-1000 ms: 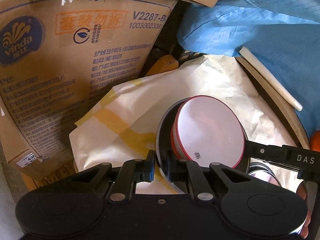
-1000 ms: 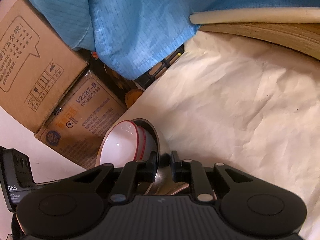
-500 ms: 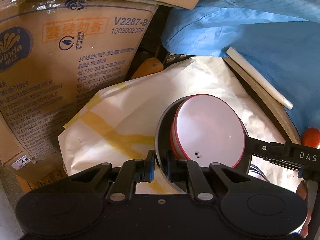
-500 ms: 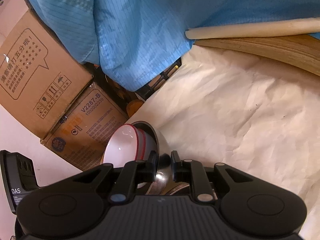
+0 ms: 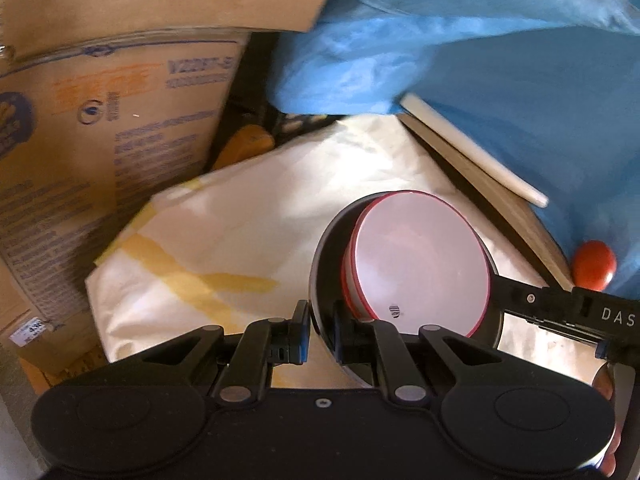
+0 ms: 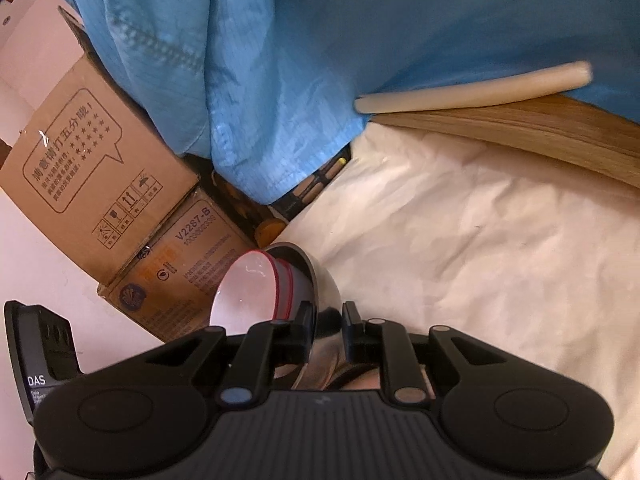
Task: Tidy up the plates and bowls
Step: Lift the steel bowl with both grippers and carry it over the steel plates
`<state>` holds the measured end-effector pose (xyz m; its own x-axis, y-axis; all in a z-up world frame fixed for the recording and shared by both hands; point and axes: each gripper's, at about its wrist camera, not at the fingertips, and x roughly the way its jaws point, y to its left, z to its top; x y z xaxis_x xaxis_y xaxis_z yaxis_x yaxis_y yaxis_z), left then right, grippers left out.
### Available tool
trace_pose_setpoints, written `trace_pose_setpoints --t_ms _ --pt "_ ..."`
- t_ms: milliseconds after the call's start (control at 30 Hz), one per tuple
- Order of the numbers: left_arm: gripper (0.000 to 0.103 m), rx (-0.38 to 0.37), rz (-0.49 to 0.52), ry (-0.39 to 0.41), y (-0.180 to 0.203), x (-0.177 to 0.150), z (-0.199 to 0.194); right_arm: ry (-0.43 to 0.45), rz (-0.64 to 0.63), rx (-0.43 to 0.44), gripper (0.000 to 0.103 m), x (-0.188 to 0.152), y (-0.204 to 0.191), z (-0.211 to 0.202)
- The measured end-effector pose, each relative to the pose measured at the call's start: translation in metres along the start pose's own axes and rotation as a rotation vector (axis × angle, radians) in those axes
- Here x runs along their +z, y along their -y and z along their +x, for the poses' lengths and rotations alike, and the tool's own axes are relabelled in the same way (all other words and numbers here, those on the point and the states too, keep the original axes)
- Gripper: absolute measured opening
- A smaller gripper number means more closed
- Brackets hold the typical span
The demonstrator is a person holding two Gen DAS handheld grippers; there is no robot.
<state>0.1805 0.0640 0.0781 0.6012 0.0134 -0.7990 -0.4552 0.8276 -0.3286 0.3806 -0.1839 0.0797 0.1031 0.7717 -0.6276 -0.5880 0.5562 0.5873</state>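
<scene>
**Nested bowls carried over the covered table, not yet set down**

We hold a stack: red-rimmed white bowls nested inside a steel bowl. We count two red rims in the right wrist view; there may be more. The stack is tilted well off level, mouths turned sideways, above the white table cover.

Left gripper: jaws nearly closed, pinching the steel bowl's rim. Right gripper: jaws narrow, set on either side of the steel bowl's wall; we judge it gripping too, though contact is partly hidden by the fingers.

Progress, as we judge it: nesting is done; placing the stack remains. No plates are visible, so we cannot say how that part stands.

Hard to make out:
- Left view is motion-blurred; print on the cardboard boxes is unreadable there.
- The stack's underside and what lies beneath it are hidden by the gripper bodies.
- A shiny object under the right gripper is cut off; unidentified.
- Blue cloth covers the background.
</scene>
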Motion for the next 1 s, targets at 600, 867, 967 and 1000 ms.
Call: trace_pose_setpoints --t_ms 600,867,967,1000 --pt "0.01 -0.112 0.135 -0.055 0.044 -0.045 -0.003 0.118 0.082 -0.094 0.019 -0.064 0.019 -0.078" --pt "0.009 -0.136 0.177 -0.086 0.054 -0.064 -0.001 0.141 0.125 -0.126 0.019 -0.093 0.027 -0.096" --pt "0.009 -0.147 0.188 -0.098 0.056 -0.072 -0.001 0.148 0.138 -0.136 0.019 -0.102 0.03 -0.103" --pt "0.009 -0.151 0.191 -0.1 0.056 -0.073 0.0 0.151 0.141 -0.137 0.019 -0.104 0.031 -0.105"
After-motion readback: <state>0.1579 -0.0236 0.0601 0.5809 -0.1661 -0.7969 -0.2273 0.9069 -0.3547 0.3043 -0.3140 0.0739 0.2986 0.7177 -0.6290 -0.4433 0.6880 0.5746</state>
